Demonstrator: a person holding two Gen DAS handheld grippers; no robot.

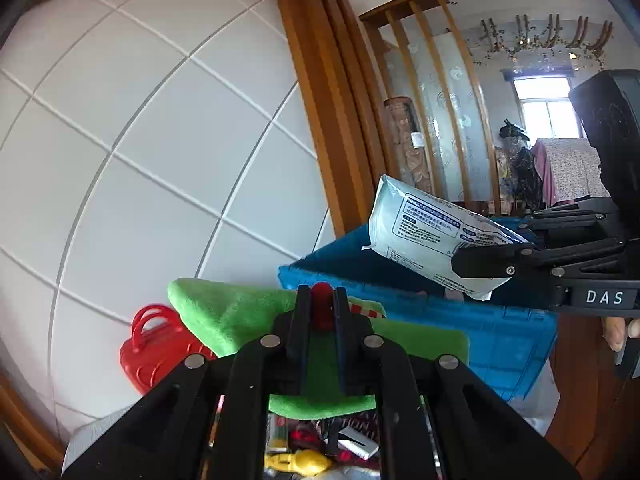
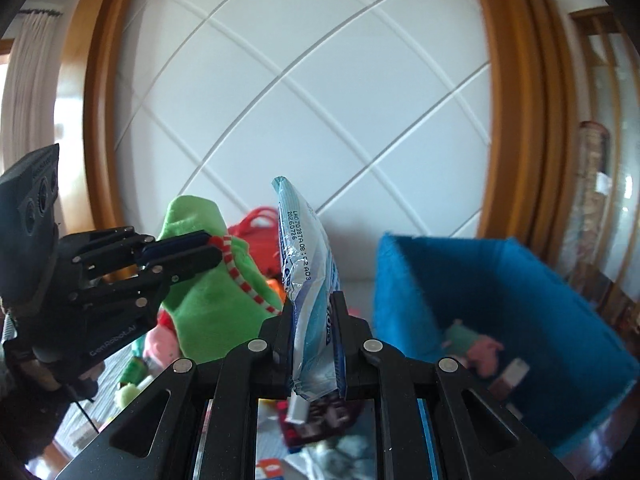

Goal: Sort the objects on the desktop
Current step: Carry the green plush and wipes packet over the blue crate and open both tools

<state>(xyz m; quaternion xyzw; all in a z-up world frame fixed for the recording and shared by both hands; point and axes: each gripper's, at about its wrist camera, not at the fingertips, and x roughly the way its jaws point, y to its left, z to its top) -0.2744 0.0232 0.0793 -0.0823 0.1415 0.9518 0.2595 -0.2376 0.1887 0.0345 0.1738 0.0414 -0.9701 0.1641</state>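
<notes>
My left gripper (image 1: 322, 304) is shut on a green plush toy (image 1: 236, 312) by its red-and-white trim and holds it up in the air; the toy also shows in the right wrist view (image 2: 208, 280), with the left gripper (image 2: 212, 250) clamped on its edge. My right gripper (image 2: 312, 320) is shut on a pale blue wipes packet (image 2: 308, 264) and holds it upright. In the left wrist view the packet (image 1: 424, 232) hangs over the blue felt bin (image 1: 460, 320), held by the right gripper (image 1: 480, 260).
The blue felt bin (image 2: 500, 300) stands at the right with small toys and items inside. A red toy basket (image 1: 148, 344) sits behind the plush. Small loose objects (image 1: 304, 460) lie on the desk below. A white panelled wall (image 2: 320, 80) is behind.
</notes>
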